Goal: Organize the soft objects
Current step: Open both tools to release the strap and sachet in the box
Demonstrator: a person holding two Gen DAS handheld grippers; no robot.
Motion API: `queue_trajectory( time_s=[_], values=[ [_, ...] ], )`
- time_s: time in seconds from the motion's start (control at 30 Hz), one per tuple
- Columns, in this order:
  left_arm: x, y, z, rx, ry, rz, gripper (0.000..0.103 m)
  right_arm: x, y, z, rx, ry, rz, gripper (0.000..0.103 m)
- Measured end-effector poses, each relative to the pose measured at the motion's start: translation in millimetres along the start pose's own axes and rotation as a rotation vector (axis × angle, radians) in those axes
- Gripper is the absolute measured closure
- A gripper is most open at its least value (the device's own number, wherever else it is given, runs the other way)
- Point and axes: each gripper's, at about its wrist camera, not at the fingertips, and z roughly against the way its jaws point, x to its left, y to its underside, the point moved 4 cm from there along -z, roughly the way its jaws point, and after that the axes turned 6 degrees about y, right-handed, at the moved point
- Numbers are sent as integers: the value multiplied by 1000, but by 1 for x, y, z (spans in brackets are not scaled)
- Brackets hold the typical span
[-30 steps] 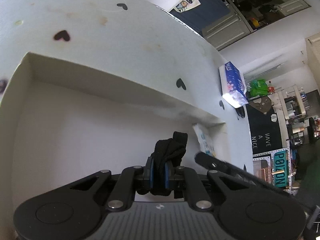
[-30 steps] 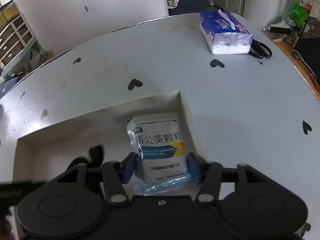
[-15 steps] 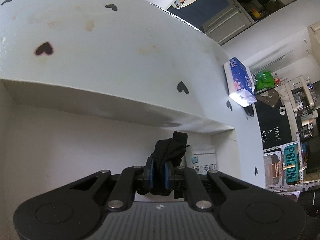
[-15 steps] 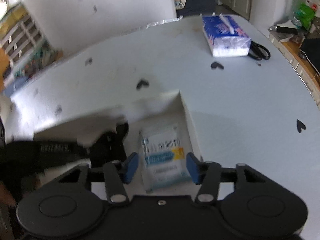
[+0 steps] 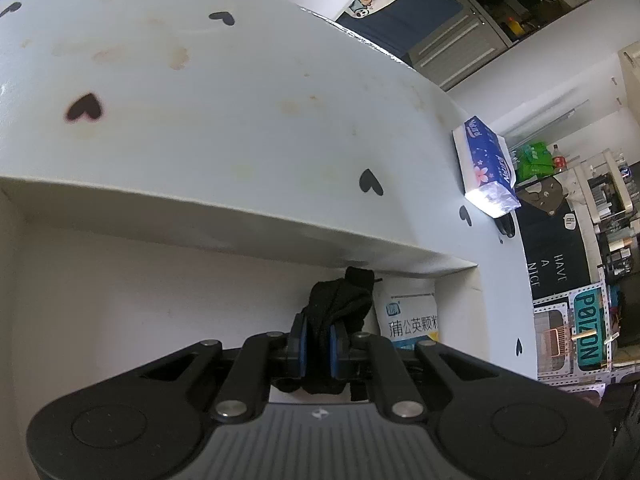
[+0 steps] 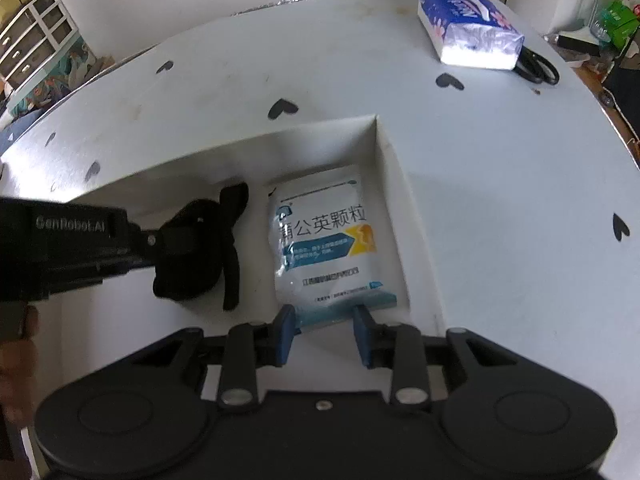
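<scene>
A: Left wrist view first. What is the left gripper (image 5: 318,340) doing?

B: Its blue pads are clamped on a bunched black cloth (image 5: 338,306), which pokes up between them. This happens inside the white box (image 5: 120,208), close to its far wall.

A: Anything else relative to that box?

B: A white and blue packet (image 5: 410,322) lies in the box's right corner, just beside the cloth. Outside the box, on the white table (image 5: 240,100) with black heart marks, a blue tissue pack (image 5: 486,164) sits well beyond the right corner.

A: Now the right wrist view.

B: The right gripper (image 6: 324,334) hangs over the box's (image 6: 394,172) near right part, jaws spread, holding nothing. Its pads straddle the packet's (image 6: 328,240) near edge; whether they touch it, I cannot tell. The packet lies flat against the box's right wall.

A: And the cloth?

B: The black cloth (image 6: 200,248) is left of the packet, inside the box, pinched by the left gripper (image 6: 160,240) reaching in from the left. The tissue pack (image 6: 468,24) sits far beyond the box, with black scissors (image 6: 538,66) touching its right end.
</scene>
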Motion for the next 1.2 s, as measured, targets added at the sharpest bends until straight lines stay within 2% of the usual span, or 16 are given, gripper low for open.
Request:
queue_trajectory(
  time_s=[0.07, 0.33, 0.43, 0.5, 0.73, 0.8, 1.2],
  values=[
    [0, 0, 0, -8, 0, 6, 90, 0, -2, 0, -9, 5, -3, 69],
    [-5, 2, 5, -3, 35, 7, 59, 0, -1, 16, -45, -15, -9, 67],
    [-9, 4, 10, -7, 26, -14, 50, -2, 0, 23, -74, -19, -18, 58],
    [-12, 5, 13, -8, 13, -31, 48, -4, 1, 28, -97, -29, -19, 51],
    [-18, 11, 34, -42, -35, -80, 27, -8, 4, 48, -164, -28, -20, 37],
    [-19, 14, 41, -54, -47, -93, 25, -10, 5, 52, -177, -29, -25, 30],
    [-23, 38, 83, -122, -105, -145, 4, -19, 23, 81, -258, -34, -38, 18]
  ],
)
